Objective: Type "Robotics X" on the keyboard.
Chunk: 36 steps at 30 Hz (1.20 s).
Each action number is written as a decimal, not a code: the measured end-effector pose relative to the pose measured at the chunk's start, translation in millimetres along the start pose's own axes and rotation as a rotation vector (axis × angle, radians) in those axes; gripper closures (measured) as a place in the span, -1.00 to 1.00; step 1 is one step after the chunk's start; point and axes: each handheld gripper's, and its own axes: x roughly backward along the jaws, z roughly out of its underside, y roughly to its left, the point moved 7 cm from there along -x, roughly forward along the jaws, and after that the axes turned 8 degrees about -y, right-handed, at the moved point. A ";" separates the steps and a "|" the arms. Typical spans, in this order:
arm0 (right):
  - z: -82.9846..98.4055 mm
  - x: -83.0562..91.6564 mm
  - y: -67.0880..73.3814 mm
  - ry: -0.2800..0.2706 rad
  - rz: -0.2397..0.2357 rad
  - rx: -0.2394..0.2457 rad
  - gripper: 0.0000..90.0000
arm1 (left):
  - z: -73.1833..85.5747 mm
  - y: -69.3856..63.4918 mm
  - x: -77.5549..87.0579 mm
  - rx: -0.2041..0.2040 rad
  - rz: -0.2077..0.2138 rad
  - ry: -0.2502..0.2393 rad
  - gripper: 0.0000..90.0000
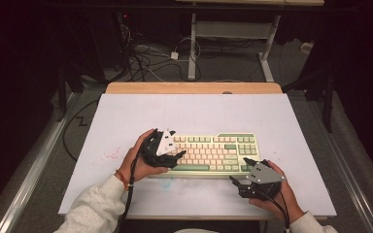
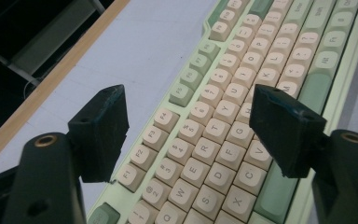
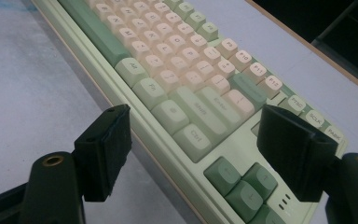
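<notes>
White table [image 1: 126,116]: keyboard [image 1: 213,153]; left hand-held gripper [image 2: 186,123] wide open over keys, right hand-held gripper [image 3: 193,144] wide open, nothing held.

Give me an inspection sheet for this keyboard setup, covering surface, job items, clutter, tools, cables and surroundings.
Surface: white board on a wooden table; faint reddish specks at its left.
Job's things: green and cream keyboard, flat, near the front edge.
Clutter: nothing seen.
Grippers: left tool over the keyboard's left end, jaws open, nothing between them; right tool at the keyboard's front right corner, jaws open and empty.
Cables: a black cable trails from the left tool, and a tangle of cables lies on the floor behind.
Surroundings: dark room, a white desk frame behind the table.
</notes>
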 end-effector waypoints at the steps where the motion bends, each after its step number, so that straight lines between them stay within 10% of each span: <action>1: -0.3 0.1 -0.3 -0.003 0.002 0.002 -0.41 | 0.6 -0.2 1.8 -0.003 -0.003 -0.006 -0.42; 28: -1.4 1.2 -5.9 -0.009 0.022 -0.031 -0.37 | 58.1 -15.2 49.1 0.012 -0.099 0.015 -0.53; 36: -6.8 0.2 -4.6 -0.020 -0.014 -0.059 0.02 | 77.7 -24.7 59.4 0.075 -0.083 0.037 -0.53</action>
